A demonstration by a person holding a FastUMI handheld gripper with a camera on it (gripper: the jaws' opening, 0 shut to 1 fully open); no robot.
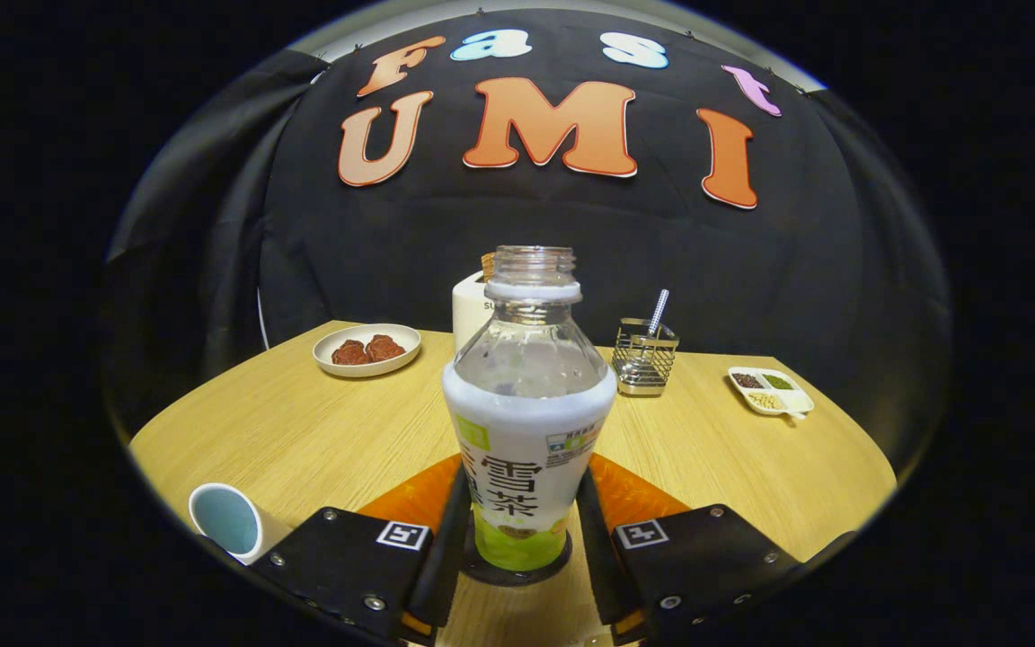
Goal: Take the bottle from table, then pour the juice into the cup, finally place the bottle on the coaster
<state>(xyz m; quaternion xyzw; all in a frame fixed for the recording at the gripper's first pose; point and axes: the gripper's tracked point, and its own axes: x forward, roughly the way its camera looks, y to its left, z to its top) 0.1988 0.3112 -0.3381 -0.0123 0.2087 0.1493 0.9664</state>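
Observation:
An uncapped clear bottle (526, 431) with a white and green label stands upright between my fingers. It holds pale liquid up to its shoulder. Its base rests on a dark round coaster (562, 563) on the wooden table (302, 431). My gripper (522, 476) is shut on the bottle, with one finger pressed against each side of the label. A white cup (228, 521) with a pale blue inside sits to the left of the left finger, close to the table's near edge; I see no liquid in it.
Beyond the bottle stand a white container (471, 310), partly hidden by it, and a wire holder (645, 359) with a metal utensil. A white plate (367, 350) with brown food lies far left. A small divided dish (770, 391) lies far right.

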